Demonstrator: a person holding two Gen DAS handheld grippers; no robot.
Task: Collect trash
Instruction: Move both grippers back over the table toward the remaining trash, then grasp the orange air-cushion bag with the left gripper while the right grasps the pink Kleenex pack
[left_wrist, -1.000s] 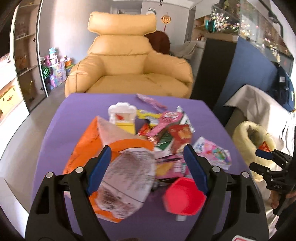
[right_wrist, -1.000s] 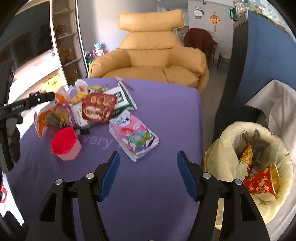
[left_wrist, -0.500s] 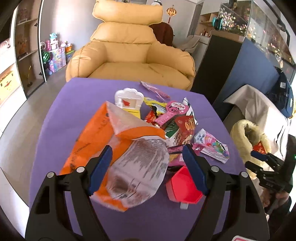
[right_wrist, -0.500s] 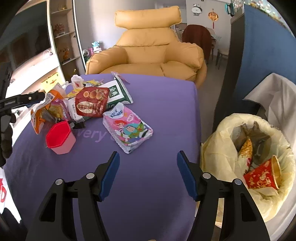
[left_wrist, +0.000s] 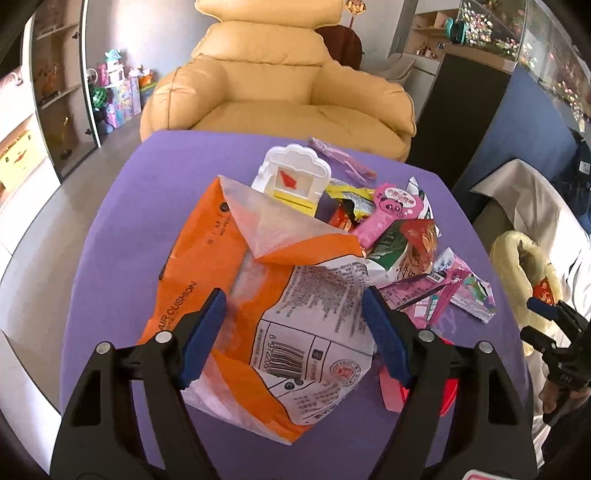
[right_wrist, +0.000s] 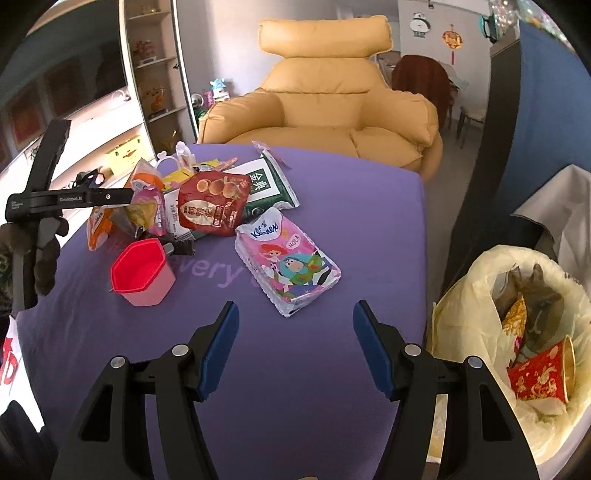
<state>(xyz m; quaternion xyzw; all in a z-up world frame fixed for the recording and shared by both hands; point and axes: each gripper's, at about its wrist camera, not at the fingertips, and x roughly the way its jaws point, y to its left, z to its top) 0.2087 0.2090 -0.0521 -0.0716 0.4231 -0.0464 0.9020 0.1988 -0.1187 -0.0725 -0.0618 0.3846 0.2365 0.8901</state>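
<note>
While the right gripper (right_wrist: 293, 341) is hanging open and empty, the left gripper (left_wrist: 293, 328), wide open, is closing in around the orange bag (left_wrist: 236, 288).

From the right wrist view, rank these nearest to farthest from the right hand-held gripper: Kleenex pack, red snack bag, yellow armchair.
Measured from the right hand-held gripper:
1. Kleenex pack: just ahead of the fingers, flat on the purple table.
2. Red snack bag: farther back and left, on top of the pile.
3. Yellow armchair: beyond the table's far edge.
</note>
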